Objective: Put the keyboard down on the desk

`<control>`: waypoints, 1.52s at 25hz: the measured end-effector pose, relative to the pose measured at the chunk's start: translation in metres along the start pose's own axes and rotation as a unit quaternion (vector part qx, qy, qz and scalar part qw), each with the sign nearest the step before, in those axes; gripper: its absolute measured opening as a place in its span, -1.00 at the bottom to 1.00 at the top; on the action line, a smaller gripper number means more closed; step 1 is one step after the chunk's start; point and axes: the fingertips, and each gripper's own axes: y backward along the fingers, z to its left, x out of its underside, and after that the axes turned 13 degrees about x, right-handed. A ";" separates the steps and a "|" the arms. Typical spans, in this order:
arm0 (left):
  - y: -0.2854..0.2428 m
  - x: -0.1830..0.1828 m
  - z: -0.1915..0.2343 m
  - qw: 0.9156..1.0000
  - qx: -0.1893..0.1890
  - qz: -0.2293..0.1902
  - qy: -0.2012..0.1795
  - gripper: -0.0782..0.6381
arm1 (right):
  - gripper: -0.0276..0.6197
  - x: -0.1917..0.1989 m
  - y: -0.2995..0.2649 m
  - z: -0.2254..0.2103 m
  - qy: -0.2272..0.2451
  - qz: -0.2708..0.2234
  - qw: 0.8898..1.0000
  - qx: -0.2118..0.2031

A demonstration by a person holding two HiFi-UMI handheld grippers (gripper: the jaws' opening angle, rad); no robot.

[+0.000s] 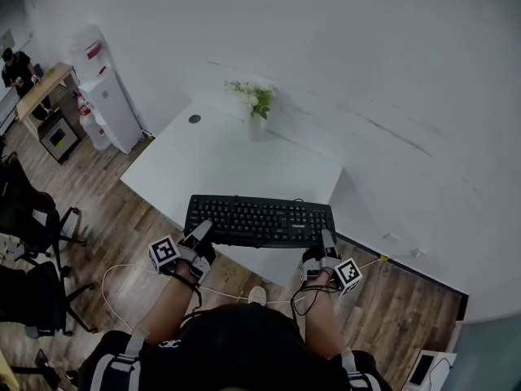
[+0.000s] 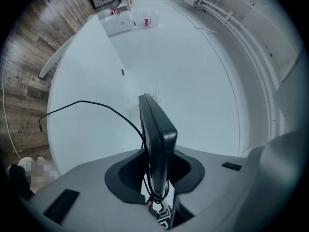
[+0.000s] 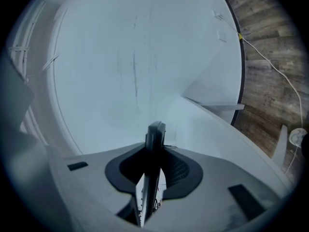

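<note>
Head view shows the black keyboard (image 1: 259, 221) at lower centre of the frame, over the white desk's (image 1: 212, 157) near edge, its ends clamped by the left gripper (image 1: 199, 234) and right gripper (image 1: 327, 241); being stiff and probably light, it should stay level when held by its ends.

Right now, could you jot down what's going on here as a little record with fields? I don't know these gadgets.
held item: black keyboard
left gripper: shut on the keyboard's left end
right gripper: shut on its right end
underneath: white desk, near edge
keyboard touching desk: cannot tell
also on desk: vase of flowers, far side
</note>
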 end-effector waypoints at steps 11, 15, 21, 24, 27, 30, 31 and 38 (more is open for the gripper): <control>-0.065 -0.019 0.028 1.000 -0.023 0.006 -0.001 -0.56 | -0.68 -0.033 -0.050 0.003 -0.019 -0.004 1.000 0.011; -0.089 -0.022 0.034 0.999 -0.027 0.027 -0.004 -0.56 | -0.68 -0.043 -0.058 -0.008 -0.026 -0.015 0.999 0.022; -0.115 -0.033 0.043 0.998 -0.024 0.058 -0.002 -0.56 | -0.68 -0.045 -0.059 -0.012 -0.043 -0.042 0.998 0.020; -0.136 -0.044 0.049 0.996 -0.024 0.087 -0.001 -0.56 | -0.68 -0.043 -0.066 -0.012 -0.050 -0.063 0.996 0.022; -0.155 -0.056 0.057 0.993 -0.022 0.118 0.004 -0.56 | -0.68 -0.041 -0.074 -0.013 -0.048 -0.096 0.994 0.025; -0.175 -0.073 0.070 0.990 -0.017 0.136 0.017 -0.56 | -0.68 -0.037 -0.085 -0.015 -0.040 -0.118 0.992 0.036; -0.181 -0.079 0.074 0.990 -0.016 0.140 0.022 -0.56 | -0.68 -0.036 -0.089 -0.016 -0.035 -0.122 0.991 0.040; -0.205 -0.108 0.108 0.985 -0.029 0.165 0.052 -0.56 | -0.67 -0.024 -0.116 -0.025 -0.025 -0.142 0.987 0.076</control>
